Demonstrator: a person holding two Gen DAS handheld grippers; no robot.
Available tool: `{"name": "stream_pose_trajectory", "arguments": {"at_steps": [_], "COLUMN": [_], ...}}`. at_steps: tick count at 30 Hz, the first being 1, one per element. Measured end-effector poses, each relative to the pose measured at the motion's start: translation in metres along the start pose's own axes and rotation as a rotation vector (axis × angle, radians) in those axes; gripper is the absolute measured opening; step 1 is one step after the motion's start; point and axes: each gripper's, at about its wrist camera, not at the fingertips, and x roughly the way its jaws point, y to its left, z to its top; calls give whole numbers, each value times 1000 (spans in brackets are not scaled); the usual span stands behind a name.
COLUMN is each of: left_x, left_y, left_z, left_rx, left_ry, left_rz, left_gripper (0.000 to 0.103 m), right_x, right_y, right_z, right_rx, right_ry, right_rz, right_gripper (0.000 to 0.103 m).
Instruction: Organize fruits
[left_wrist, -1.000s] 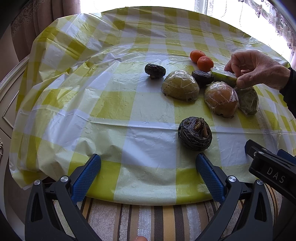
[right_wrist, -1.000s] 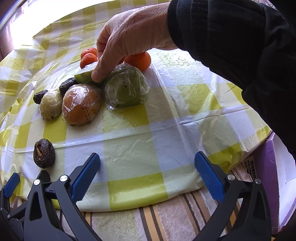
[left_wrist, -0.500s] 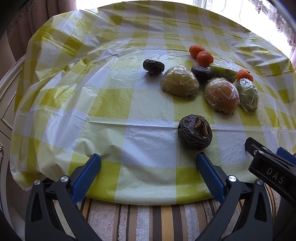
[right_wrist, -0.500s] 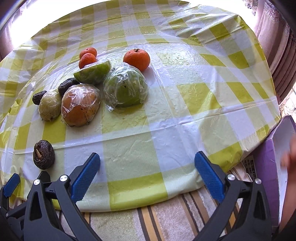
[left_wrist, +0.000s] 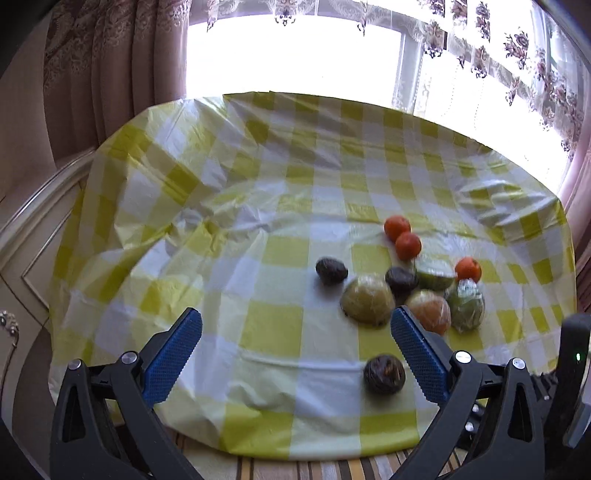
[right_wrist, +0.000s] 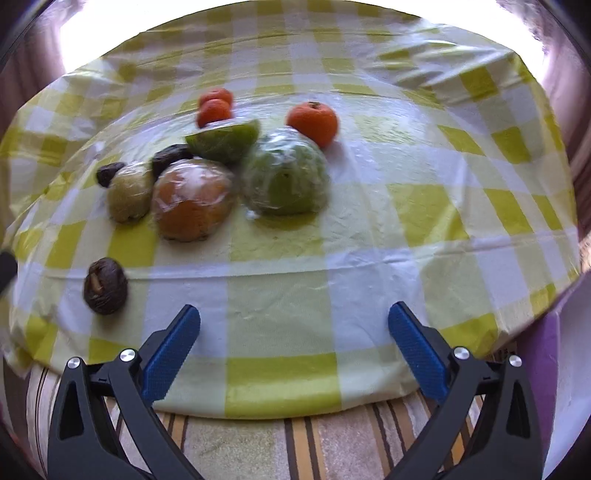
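Left wrist view: our left gripper (left_wrist: 295, 354) and right gripper (right_wrist: 293, 347) both gape wide, empty, at the near edge of the checked tablecloth (left_wrist: 184, 258). Nearest lies a dark wrinkled fruit (left_wrist: 384, 373); beyond, wrapped fruit halves (right_wrist: 284, 177) cluster together; farthest, three tangerines (right_wrist: 313, 122).

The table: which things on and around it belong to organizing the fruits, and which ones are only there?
Belong to the job: three oranges, three wrapped fruit halves, green wedge, three dark wrinkled fruits.

Only there: checked tablecloth, curtains, purple box.
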Motion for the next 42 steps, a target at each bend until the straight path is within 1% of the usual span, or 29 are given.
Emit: {"name": "stream_pose_trajectory", "arguments": {"at_steps": [1,2,3,4,5,6,7,8,9,10,11,12,14,16,17,21,27,42], "left_x": [21,48,76,107,139,169,194,213,225,234,241,243,246,246,246,245,245,246], "left_y": [3,7,14,21,28,32,33,33,31,30,30,32,31,30,31,31,32,31], "left_z": [24,46,64,78,87,91,92,92,91,90,89,90,92,92,92,91,91,91], "left_rx": [33,52,57,57,56,57,63,72,82,84,75,57,53,52,52,53,53,53], "left_ry": [29,63,73,90,129,168,206,233,236,243,252,244,233,228,228,228,227,227], "left_rz": [20,43,42,44,58,79,92,95,90,72,52,43,44,47,47,47,47,47], "left_gripper": [99,99,99,99,99,99,99,99,99,99,99,99,99,99,99,99,99,99], "right_x": [-5,-11,-21,-34,-50,-62,-66,-59,-42,-19,9,34,74,100,107,113,115,116], "right_y": [-6,-19,-32,-43,-52,-60,-67,-73,-82,-94,-109,-122,-140,-150,-150,-150,-144,-145], "right_z": [0,1,4,11,25,44,67,91,115,136,154,167,182,189,191,200,204,205], "right_rx": [14,89,159,180,165,133,89,29,-13,-16,1,21,40,56,44,37,35,43], "right_ry": [1,-2,-14,-55,-125,-207,-269,-295,-297,-269,-216,-164,-102,-75,-81,-84,-84,-84], "right_rz": [101,171,234,247,195,122,54,-6,-73,-131,-146,-142,-141,-126,-141,-134,-147,-139], "right_gripper": [102,102,102,102,102,102,102,102,102,102,102,102,102,102,102,102,102,102]}}
